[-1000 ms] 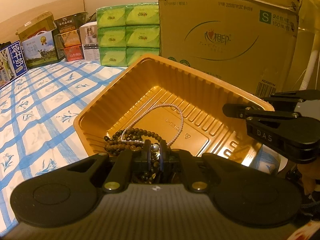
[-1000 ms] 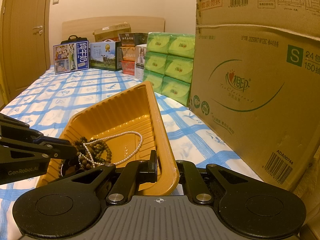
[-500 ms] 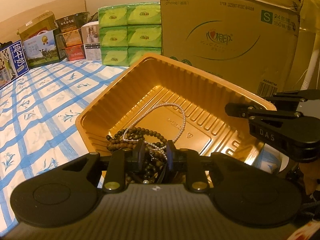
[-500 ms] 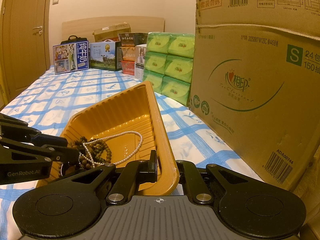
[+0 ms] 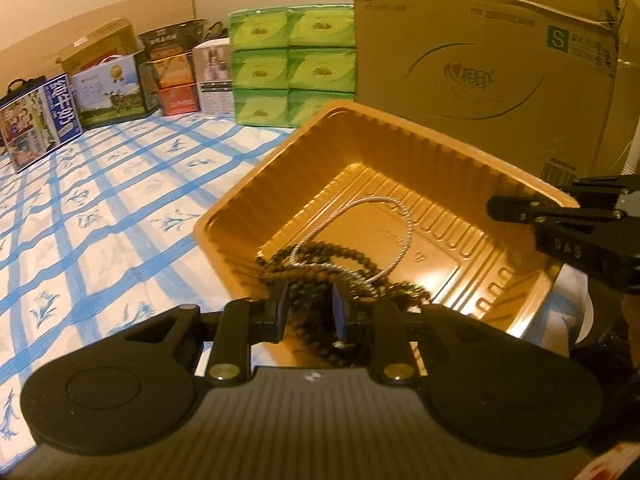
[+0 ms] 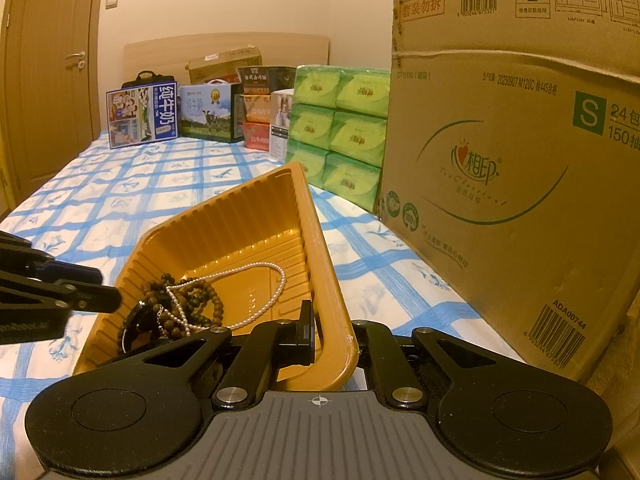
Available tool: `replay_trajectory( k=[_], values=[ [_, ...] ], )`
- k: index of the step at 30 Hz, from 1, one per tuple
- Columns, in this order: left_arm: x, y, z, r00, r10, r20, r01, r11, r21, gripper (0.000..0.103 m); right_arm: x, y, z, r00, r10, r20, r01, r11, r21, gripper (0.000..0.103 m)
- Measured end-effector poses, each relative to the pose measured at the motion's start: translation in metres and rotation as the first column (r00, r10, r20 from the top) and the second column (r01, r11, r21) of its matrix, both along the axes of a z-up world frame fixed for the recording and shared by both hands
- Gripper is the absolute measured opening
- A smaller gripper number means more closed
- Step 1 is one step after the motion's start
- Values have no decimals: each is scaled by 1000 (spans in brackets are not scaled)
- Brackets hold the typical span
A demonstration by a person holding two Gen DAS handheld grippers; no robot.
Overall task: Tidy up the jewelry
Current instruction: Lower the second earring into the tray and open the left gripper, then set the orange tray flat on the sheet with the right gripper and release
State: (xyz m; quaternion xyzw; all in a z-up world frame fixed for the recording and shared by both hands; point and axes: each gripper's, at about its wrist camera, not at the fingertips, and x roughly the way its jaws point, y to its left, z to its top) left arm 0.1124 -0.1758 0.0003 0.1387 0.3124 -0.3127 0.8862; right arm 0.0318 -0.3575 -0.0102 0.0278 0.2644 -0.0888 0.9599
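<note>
A gold plastic tray [image 5: 360, 148] [image 6: 240, 220] rests on the blue-checked bedsheet. A white pearl necklace [image 5: 406, 224] [image 6: 276, 280] lies in it. It is tangled with dark wooden bead strands [image 5: 344, 250] [image 6: 200, 300] that are heaped at the near left corner. My left gripper [image 5: 308, 306] [image 6: 112, 298] is open by a narrow gap at the tray's left rim. Beads show beyond its pads, but nothing is pinched. My right gripper [image 6: 334, 334] [image 5: 496, 204] is shut on the tray's right wall near its corner.
A large cardboard box [image 6: 500, 180] stands close on the right, with stacked green tissue packs [image 6: 340, 128] beside it. Milk cartons and other boxes [image 6: 142, 116] line the headboard. A door [image 6: 48, 80] is at the far left. Bedsheet [image 5: 100, 200] spreads left of the tray.
My left gripper's jaws have parted, letting go of the bead and chain bundle. It has drawn back a little from the tray. The right gripper and the tray have not moved.
</note>
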Motion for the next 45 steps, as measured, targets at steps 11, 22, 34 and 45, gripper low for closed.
replay_trajectory(
  k=[11, 22, 34, 45],
  values=[
    [4, 58, -4, 988, 153, -19, -153, 988, -8, 31, 4, -10, 0, 1000, 23, -8, -23, 999, 25, 6],
    [-3, 96, -12, 960, 273, -58, -275, 961, -16, 45, 32, -85, -23, 992, 119, -48, -100, 953, 287, 6],
    [-20, 118, -21, 924, 362, -122, -369, 928, -45, 75, 20, -132, -45, 994, 107, -32, -72, 832, 549, 39],
    [-55, 130, -10, 877, 455, -157, -466, 884, -41, 102, -33, -83, -2, 998, 2, -61, 23, 909, 417, 79]
  ],
)
